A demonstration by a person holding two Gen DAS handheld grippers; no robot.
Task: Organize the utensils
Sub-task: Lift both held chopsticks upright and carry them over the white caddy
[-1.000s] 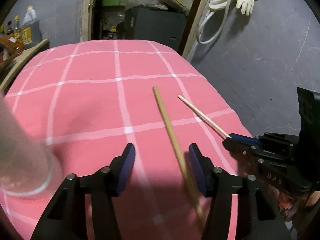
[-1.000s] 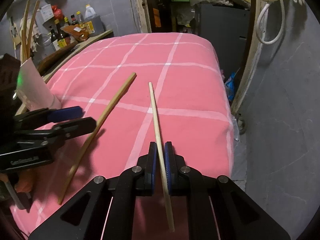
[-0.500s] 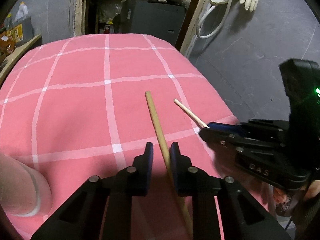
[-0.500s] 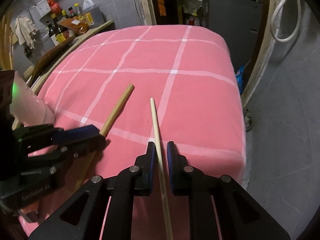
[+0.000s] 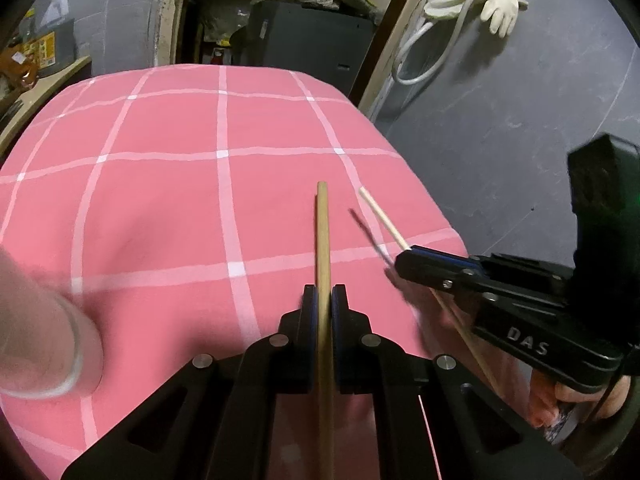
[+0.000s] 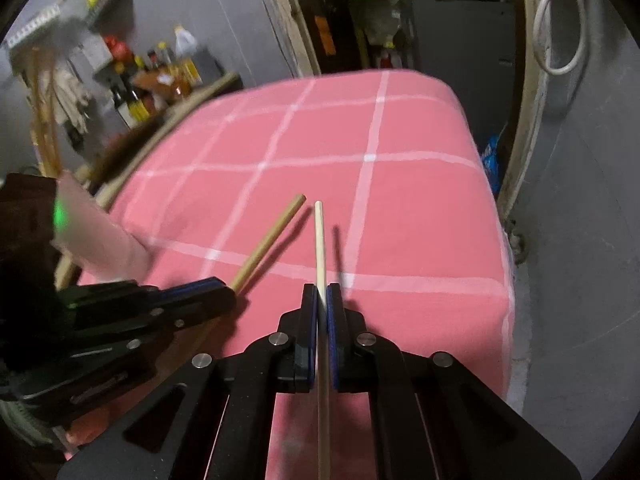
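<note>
Over the pink cloth [image 5: 160, 208], my left gripper [image 5: 324, 296] pinches the tan stick [image 5: 322, 232], tip pointing forward. Just beside it, my right gripper [image 6: 322, 294] clamps the pale stick [image 6: 319, 236], lifted off the cloth.

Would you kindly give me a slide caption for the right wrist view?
Right hand-held gripper shut on a pale chopstick above the pink checked cloth.

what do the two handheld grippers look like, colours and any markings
Both grippers are matte black, with angular linkage arms, silver round pivot bolts and blue pads on the fingers. The right gripper carries white "DAS" lettering on its side; the left gripper has a glowing green light on its body.
</note>
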